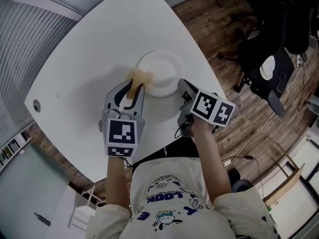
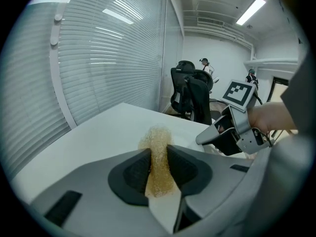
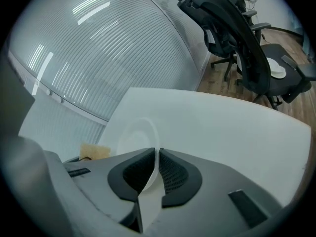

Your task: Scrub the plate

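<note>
The plate [image 1: 158,72] lies flat on the white table [image 1: 89,59], toward the edge nearest me and a little to my right. My right gripper [image 1: 182,85] has its jaws closed on the plate's near-right rim, and the thin white edge runs up between the pads in the right gripper view [image 3: 136,132]. My left gripper [image 1: 132,89] is clamped on a yellow-brown sponge [image 2: 158,157]. The sponge's free end pokes out past the jaws and rests at the plate's left rim [image 1: 138,78].

So I judge the setup done: plate steadied, sponge in hand and brought to the dish. The scrubbing itself looks barely begun, since the sponge sits at the edge rather than on the middle. The plate's face shows plain white, with no dirt or suds I can make out, so I cannot tell how much has been cleaned.

The only readable writing is the print on my shirt [image 1: 174,203], which seems to say "LOOK". The cubes on both grippers carry only black-and-white square markers.
</note>
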The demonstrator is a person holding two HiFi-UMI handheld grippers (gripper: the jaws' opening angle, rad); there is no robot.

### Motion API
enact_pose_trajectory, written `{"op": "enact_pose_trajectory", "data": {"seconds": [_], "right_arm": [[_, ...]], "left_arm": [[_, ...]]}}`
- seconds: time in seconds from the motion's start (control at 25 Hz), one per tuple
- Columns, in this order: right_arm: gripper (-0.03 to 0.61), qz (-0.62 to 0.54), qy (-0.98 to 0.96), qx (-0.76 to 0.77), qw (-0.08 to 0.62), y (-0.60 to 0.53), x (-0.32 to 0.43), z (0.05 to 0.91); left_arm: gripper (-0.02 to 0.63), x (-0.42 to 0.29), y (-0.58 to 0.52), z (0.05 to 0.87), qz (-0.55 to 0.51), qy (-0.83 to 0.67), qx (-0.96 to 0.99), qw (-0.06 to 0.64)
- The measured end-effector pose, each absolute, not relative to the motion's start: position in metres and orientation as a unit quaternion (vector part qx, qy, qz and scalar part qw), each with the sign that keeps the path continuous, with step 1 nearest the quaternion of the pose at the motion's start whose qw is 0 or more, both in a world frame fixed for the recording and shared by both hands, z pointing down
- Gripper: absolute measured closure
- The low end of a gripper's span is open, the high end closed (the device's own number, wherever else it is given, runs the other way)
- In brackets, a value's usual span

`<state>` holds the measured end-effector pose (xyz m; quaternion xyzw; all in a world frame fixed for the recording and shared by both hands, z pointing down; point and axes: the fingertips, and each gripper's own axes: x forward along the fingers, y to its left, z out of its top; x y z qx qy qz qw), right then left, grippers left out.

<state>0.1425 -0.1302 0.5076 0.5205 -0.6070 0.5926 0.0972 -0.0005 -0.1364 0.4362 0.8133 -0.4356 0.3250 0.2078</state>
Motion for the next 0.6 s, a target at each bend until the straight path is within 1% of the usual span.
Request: {"op": "enact_pose_trajectory", "data": {"seconds": [0.16,0.6], "right_arm": [[0.557,0.594,-0.606,0.52,0.097,-0.129,0.144,0.509],[0.557,0.601,-0.605,0.515,0.091,-0.127,0.144,0.51]], "left_arm": [[0.488,-0.007,-0.139,0.447,0.352,-0.445,0.799,0.2],[0.488,0.006,-0.157,0.46,0.469,-0.404,0.777,0.113]]}}
